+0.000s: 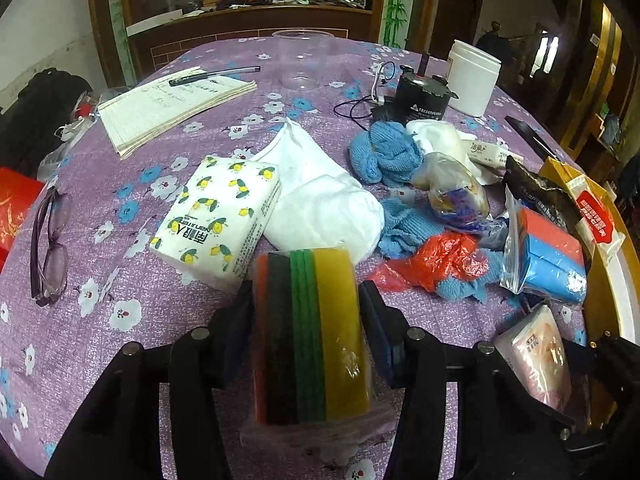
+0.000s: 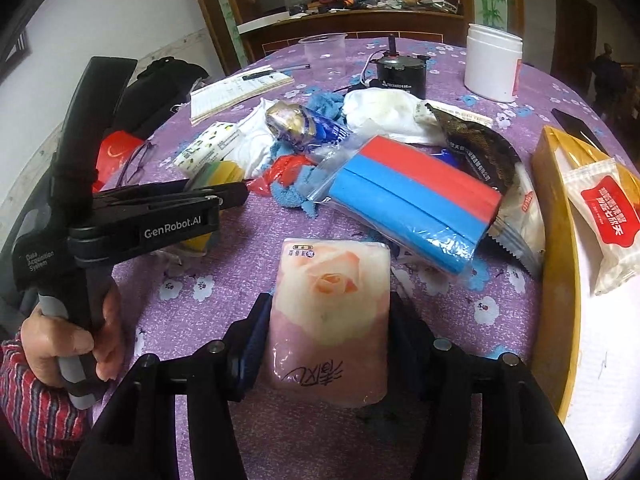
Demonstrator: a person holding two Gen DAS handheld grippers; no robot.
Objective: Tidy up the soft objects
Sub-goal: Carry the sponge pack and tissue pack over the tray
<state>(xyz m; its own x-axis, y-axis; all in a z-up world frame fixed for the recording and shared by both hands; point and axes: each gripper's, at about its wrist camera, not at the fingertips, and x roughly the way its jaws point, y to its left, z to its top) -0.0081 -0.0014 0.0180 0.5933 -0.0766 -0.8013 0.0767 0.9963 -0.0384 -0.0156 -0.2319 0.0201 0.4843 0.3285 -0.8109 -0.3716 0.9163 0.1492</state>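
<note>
My left gripper [image 1: 308, 316] is shut on a wrapped stack of sponges [image 1: 312, 332] with orange, black, green and yellow layers, held just above the purple floral tablecloth [image 1: 120, 280]. My right gripper [image 2: 330, 320] is shut on a pink rose-print tissue pack [image 2: 332, 312]; the pack also shows in the left wrist view [image 1: 536, 360]. A lemon-print tissue pack [image 1: 218, 216], a white sock [image 1: 320, 196], blue cloths [image 1: 380, 156] and a bagged red and blue sponge block [image 2: 416, 196] lie ahead. The left gripper shows at the left of the right wrist view [image 2: 160, 208].
A yellow-rimmed box [image 2: 556, 240] holding a white snack packet [image 2: 608, 220] stands at the right. A notebook [image 1: 172, 104] with a pen, glasses [image 1: 48, 248], a clear cup [image 1: 304, 60], a black motor [image 1: 424, 96], a white jar [image 1: 472, 76] and wrappers crowd the table.
</note>
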